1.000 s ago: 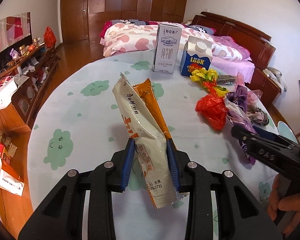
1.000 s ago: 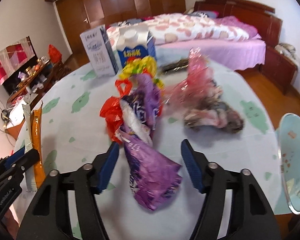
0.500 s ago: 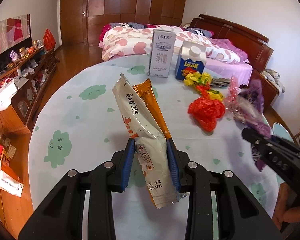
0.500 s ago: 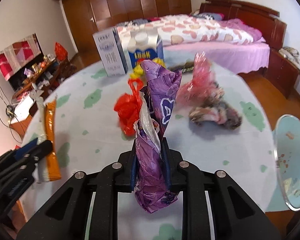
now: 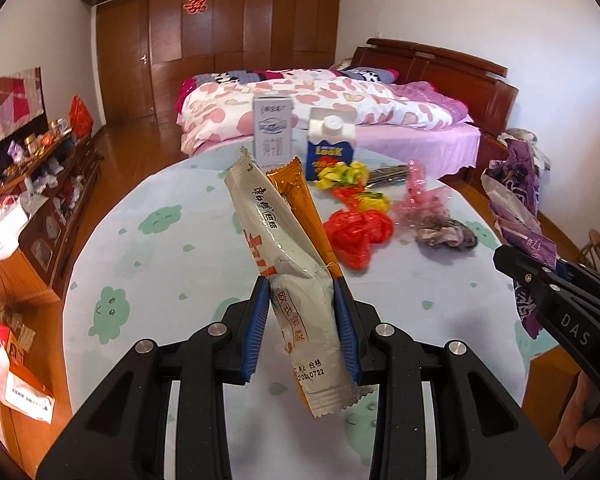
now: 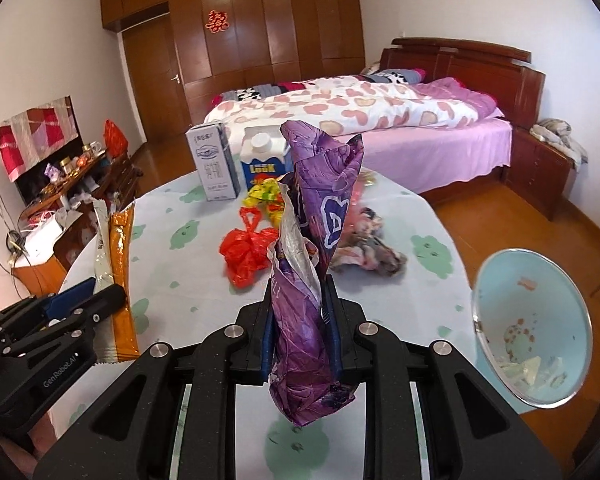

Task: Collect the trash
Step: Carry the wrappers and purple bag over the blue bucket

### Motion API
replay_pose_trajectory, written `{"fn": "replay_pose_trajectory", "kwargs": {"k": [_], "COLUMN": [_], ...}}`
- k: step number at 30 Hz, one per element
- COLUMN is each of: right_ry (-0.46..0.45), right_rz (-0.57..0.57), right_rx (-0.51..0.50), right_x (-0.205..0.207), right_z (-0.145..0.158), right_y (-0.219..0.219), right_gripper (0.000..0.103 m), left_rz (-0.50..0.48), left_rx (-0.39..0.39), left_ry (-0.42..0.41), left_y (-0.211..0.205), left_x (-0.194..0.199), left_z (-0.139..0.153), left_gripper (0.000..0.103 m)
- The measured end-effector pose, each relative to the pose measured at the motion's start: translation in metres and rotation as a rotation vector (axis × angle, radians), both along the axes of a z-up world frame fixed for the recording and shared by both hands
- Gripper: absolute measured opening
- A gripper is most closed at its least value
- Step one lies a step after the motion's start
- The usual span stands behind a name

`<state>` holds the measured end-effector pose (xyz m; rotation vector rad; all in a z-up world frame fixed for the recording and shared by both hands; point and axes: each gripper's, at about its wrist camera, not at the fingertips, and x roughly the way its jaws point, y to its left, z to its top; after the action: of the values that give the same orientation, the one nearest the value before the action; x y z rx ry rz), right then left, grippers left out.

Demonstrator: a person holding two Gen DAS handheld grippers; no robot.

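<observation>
- The left gripper (image 5: 302,328) has its blue-padded fingers (image 5: 256,332) closed narrowly on two long wrappers at once: a cream wrapper (image 5: 284,276) with red and black print, and an orange wrapper (image 5: 300,204) tucked behind it.
- Both wrappers are off the tabletop (image 5: 172,248), slanting up and away from the fingers toward the grey-white carton (image 5: 272,138).
- The right gripper (image 6: 300,336) has its fingers pressed nearly together on a crumpled purple wrapper (image 6: 312,248), which stands upright between them, its silver lining showing on one side.
- In the left wrist view that purple wrapper shows at the far right edge, well apart from the grey-white carton.
- The grey-white carton stands upright at the far edge of the tabletop; just beside it, to its right, stands a blue and white carton (image 5: 330,144) with a white cap.
- In front of the blue carton, nearer than the grey-white carton, lie yellow crumpled wrappers (image 5: 348,180), then a red plastic bag (image 5: 356,232).
- To the right of the red bag, farther from the grey-white carton, lies a clear pink bag with crumpled scraps (image 5: 432,216).
- A light-blue bin (image 6: 532,324) with scraps inside sits beyond the tabletop's near right edge, well apart from the grey-white carton.
</observation>
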<state>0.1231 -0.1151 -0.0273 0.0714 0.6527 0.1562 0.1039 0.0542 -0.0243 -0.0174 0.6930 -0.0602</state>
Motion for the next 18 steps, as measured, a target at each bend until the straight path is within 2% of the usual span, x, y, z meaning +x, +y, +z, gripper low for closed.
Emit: {"fn": "replay_pose_trajectory", "kwargs": {"k": [18], "right_ry": [-0.026], "right_rz": [-0.101], "right_rx": [0.016], "right_x": [-0.040], "right_z": [0.000], "right_y": [-0.060], "right_gripper": [0.022], "left_rz": [-0.103], "left_rx": [0.076], "left_ry": [-0.019], "left_y": [-0.058], "left_x": [-0.018], "left_z": [0.010], "left_gripper": [0.033]}}
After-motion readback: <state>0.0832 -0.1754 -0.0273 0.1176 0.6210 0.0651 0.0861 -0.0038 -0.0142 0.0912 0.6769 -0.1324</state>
